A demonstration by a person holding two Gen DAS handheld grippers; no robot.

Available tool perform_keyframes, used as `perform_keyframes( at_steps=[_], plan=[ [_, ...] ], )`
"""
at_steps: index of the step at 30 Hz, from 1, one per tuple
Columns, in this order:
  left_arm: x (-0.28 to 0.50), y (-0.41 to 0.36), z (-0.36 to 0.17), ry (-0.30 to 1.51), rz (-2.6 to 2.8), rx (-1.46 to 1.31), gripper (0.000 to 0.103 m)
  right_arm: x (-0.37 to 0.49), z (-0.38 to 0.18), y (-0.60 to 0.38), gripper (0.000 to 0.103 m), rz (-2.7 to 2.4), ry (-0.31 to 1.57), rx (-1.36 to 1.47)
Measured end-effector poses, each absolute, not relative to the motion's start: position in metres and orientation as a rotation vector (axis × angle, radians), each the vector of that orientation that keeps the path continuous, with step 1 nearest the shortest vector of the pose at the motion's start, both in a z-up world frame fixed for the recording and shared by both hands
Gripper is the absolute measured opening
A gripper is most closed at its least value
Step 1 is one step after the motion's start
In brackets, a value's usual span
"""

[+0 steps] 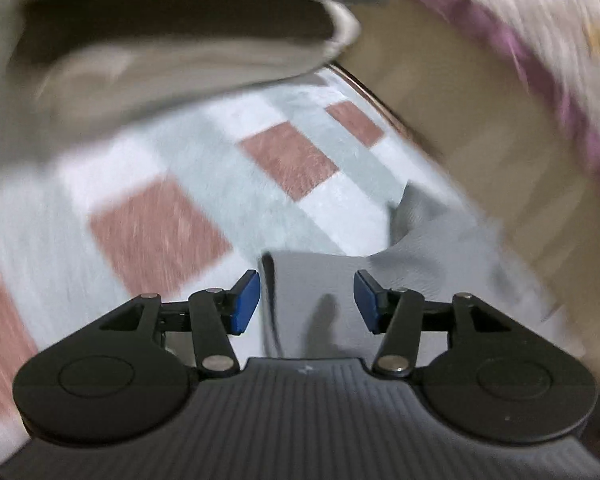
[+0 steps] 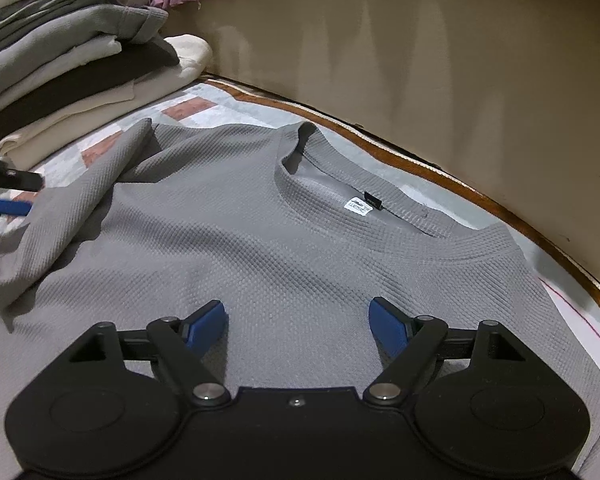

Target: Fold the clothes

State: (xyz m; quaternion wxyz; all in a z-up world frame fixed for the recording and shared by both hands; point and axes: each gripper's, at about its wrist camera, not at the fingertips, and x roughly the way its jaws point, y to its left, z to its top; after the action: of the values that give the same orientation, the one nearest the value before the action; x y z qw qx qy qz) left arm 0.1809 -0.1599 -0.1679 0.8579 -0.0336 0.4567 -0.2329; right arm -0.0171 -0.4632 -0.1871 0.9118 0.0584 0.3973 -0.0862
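1. Right wrist view shows the grey waffle-knit T-shirt (image 2: 260, 240) lying face up on the checked bed cover (image 2: 188, 108), collar toward the tan wall (image 2: 440, 80), its left sleeve (image 2: 80, 216) already thrown inward over the body.

2. My right gripper (image 2: 298, 326) hangs over the shirt's chest with its blue pads spread wide and nothing between them.

3. My left gripper (image 1: 306, 304) shows its jaws standing partly apart, empty, over a grey edge of the shirt (image 1: 320, 280); that view is smeared, so I cannot tell whether the pads brush the cloth.

4. As I judge it, the step in hand is the side fold: I would pinch shoulder and hem on one line, lift low, and lay the panel flat so the knit does not bunch.

5. Room is tight. The wooden bed edge (image 2: 420, 160) runs just beside the collar, with the wall close behind it.

6. Toward the left, a stack of folded clothes (image 2: 60, 64) sits near the folded sleeve, so sweeps that way must stay short; open cover lies mostly nearer me.
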Motion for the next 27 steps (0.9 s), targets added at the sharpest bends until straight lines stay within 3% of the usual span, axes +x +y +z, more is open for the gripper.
perform_keyframes(
  at_steps=[4,6,7,8,9,11,14,21,27],
  plan=[
    [0.179,-0.177,-0.168,0.959,-0.549,0.068,0.065,-0.017,-0.186,-0.465,0.083,-0.191,0.826,0.106],
    [0.180,-0.175,-0.170,0.946,-0.556,0.030,0.066,-0.016,-0.185,-0.468,0.083,-0.208,0.827,0.099],
    [0.180,-0.175,-0.171,0.928,-0.541,0.029,0.061,-0.017,-0.185,-0.470,0.083,-0.217,0.826,0.103],
    [0.180,-0.176,-0.172,0.908,-0.519,0.033,0.032,-0.017,-0.185,-0.472,0.083,-0.223,0.823,0.110],
    [0.181,-0.177,-0.173,0.897,-0.492,0.052,0.014,-0.018,-0.186,-0.474,0.083,-0.229,0.820,0.119],
    [0.186,-0.178,-0.171,0.891,-0.515,0.055,0.004,-0.019,-0.187,-0.476,0.084,-0.231,0.812,0.124],
    [0.195,-0.184,-0.157,0.828,-0.474,0.161,0.004,-0.020,-0.188,-0.477,0.085,-0.224,0.806,0.120],
    [0.234,-0.218,-0.115,0.392,-0.306,0.602,0.004,-0.020,-0.188,-0.481,0.087,-0.202,0.798,0.120],
    [0.266,-0.236,-0.132,0.432,-0.213,0.693,0.004,-0.022,-0.186,-0.486,0.087,-0.204,0.794,0.129]
  ],
)
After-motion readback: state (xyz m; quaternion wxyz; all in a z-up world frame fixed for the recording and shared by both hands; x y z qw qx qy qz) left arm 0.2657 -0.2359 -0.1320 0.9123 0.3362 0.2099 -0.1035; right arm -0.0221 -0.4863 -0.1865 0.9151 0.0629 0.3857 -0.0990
